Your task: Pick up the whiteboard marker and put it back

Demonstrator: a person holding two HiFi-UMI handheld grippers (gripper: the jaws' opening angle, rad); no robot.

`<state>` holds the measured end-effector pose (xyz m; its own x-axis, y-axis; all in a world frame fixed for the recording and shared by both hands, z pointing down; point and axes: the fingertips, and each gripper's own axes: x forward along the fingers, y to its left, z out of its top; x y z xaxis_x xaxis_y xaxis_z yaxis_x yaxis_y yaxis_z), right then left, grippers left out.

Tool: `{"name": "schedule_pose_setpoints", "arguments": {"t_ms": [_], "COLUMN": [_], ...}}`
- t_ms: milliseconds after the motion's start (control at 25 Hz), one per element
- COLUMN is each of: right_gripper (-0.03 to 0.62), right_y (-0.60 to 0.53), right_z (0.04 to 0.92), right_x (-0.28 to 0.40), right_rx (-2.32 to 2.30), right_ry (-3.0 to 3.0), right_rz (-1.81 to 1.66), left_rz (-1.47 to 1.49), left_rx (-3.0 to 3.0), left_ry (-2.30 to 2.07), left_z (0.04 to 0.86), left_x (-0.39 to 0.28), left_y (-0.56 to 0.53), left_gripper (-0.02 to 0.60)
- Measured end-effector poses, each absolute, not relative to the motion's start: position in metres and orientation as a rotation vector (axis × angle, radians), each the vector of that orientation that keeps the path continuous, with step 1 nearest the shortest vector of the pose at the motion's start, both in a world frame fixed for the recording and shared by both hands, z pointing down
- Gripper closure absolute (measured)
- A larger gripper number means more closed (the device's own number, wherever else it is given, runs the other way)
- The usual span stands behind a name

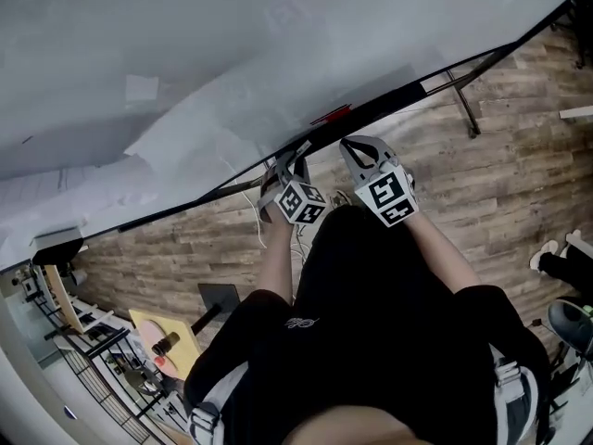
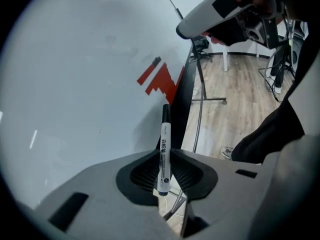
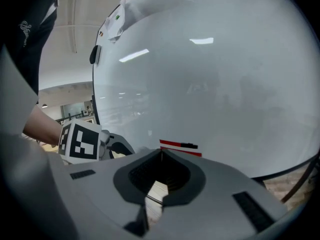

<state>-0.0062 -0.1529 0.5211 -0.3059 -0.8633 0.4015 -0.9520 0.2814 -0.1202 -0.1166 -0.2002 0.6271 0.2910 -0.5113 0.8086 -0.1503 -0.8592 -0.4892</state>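
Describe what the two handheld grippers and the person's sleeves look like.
The left claw and right claw are light grey moulded plastic, with black ribbed pads set in dark recesses and black slots on the shells. Each gripper bears a white cube of black square markers. The person wears a black short-sleeved shirt.

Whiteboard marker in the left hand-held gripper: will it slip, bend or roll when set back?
The slim white, black-capped whiteboard marker looks rigid and light; bending seems unlikely. The left hand-held gripper pinches only its lower half, so it may pivot. Its round barrel could roll on the whiteboard's narrow black ledge.
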Motion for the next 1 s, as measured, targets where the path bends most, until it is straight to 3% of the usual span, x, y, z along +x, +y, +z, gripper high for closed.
{"name": "schedule_pose_setpoints", "arguments": {"t_ms": [600, 1000], "right_gripper": [0.591, 0.591], "right_y": [-0.163, -0.137], "right_z": [0.516, 0.476], "right_x": [-0.064, -0.124], "right_rx": [1.356, 1.345], "right_ry": [-2.535, -2.609], "right_rz": [0.468, 0.413], "left_rz": [-1.281, -0.693], "left_rx": [-2.267, -2.628], "left_ry": [1.06, 1.385], "left_z": [0.543, 0.467], "left_x": [-0.139, -0.178], "left_y": [-0.17, -0.135], "left_gripper": [0.511, 0.511]}}
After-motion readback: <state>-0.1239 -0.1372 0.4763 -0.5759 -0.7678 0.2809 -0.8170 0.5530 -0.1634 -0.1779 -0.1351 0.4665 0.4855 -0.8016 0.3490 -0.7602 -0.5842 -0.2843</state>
